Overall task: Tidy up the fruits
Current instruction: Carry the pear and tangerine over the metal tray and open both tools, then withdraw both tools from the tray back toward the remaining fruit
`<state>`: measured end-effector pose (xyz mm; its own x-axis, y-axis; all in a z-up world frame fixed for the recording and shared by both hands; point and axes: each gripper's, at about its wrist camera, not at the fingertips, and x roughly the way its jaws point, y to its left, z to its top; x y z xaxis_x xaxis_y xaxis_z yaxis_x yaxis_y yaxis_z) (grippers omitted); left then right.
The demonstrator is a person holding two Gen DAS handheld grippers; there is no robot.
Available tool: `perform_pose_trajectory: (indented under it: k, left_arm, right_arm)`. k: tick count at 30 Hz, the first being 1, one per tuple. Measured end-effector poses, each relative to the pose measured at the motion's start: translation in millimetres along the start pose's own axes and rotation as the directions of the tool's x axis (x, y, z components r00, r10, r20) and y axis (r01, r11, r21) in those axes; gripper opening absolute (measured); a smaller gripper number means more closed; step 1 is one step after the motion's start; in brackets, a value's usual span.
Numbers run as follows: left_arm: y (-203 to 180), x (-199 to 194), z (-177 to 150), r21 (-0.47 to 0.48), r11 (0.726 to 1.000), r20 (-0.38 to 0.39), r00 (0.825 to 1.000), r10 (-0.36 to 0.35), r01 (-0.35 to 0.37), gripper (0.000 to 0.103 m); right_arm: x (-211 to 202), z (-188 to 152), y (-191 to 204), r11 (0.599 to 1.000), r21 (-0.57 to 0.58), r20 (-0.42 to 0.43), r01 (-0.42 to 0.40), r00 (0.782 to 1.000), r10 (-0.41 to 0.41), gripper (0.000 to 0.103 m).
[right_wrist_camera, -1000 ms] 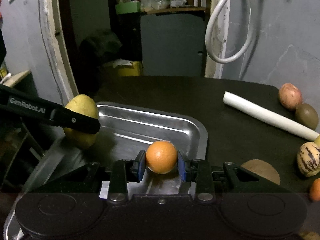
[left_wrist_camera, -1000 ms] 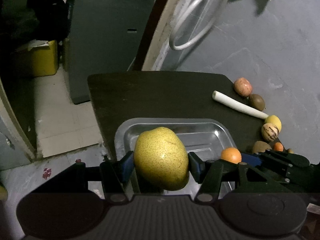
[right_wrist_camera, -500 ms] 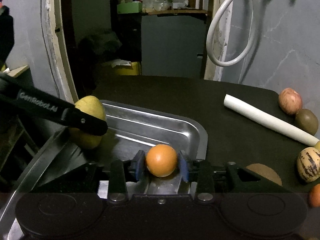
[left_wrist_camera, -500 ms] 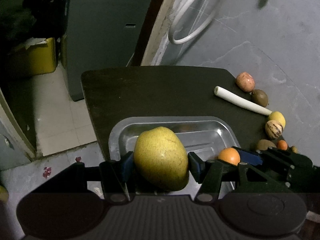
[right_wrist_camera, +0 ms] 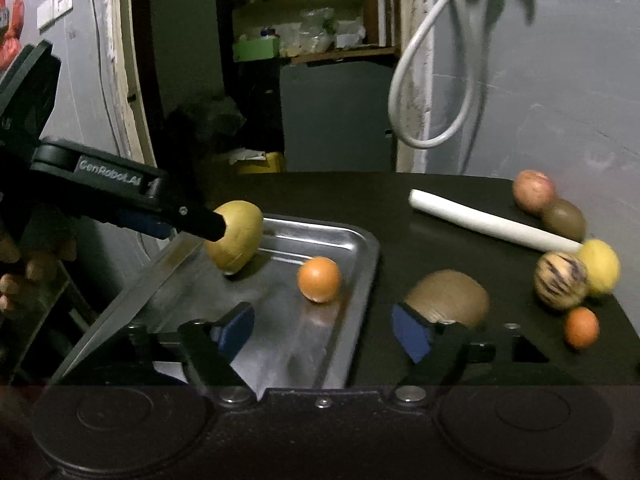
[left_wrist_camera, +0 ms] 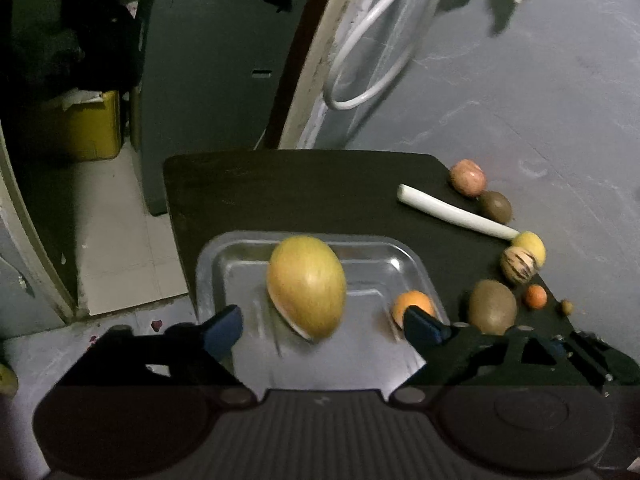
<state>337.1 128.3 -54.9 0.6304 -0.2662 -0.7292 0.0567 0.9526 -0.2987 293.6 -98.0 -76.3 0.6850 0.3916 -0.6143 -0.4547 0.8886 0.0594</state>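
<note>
Pear (left_wrist_camera: 306, 286) and small orange (right_wrist_camera: 319, 279) are seen in the metal tray (left_wrist_camera: 224, 248) at the table's (left_wrist_camera: 280, 188) near left corner; both are judged smooth, rounded and prone to rolling, the pear heavier and easily bruised, best taken across the widest middle. Left gripper (left_wrist_camera: 320, 322) jaws are opening, spread wide either side of the pear, pads clear of it. Right gripper (right_wrist_camera: 322, 330) jaws are also opening, nothing pressed, the orange lying free just beyond them.
</note>
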Motion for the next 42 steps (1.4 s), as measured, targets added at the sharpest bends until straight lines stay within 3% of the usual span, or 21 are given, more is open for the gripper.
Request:
perform_pose_trajectory:
  k: [6,13,27,42]
  left_arm:
    - [-36.3,-19.0,-28.1,0.056,0.997,0.017,0.999,0.045,-0.046,0.102]
    - [-78.8,-33.2,-65.2,0.138,0.987,-0.004,0.996,0.085,-0.084,0.102]
    - [-154.2,-50.6,-124.8,0.194,0.977,-0.088,0.99,0.109,-0.091,0.102]
    - [-218.0,-35.5,-147.0,0.173,0.984,-0.175,0.981,0.081,-0.05,0.102]
  right_arm:
    - [-44.9,-21.4,-22.6,0.999,0.034,0.007,0.022,1.0,-0.023,0.098]
    - [-91.6,-60.7,-50.3,0.998,0.025,-0.037,0.051,0.998,-0.05,0.102]
    - [-156.1,-110.2,-91.1,0.998,-0.002,-0.093,0.061,0.994,-0.061,0.102]
    - [-192.4,-146.6,-141.4,0.984,0.105,-0.122,0.144,0.984,-0.131,0.102]
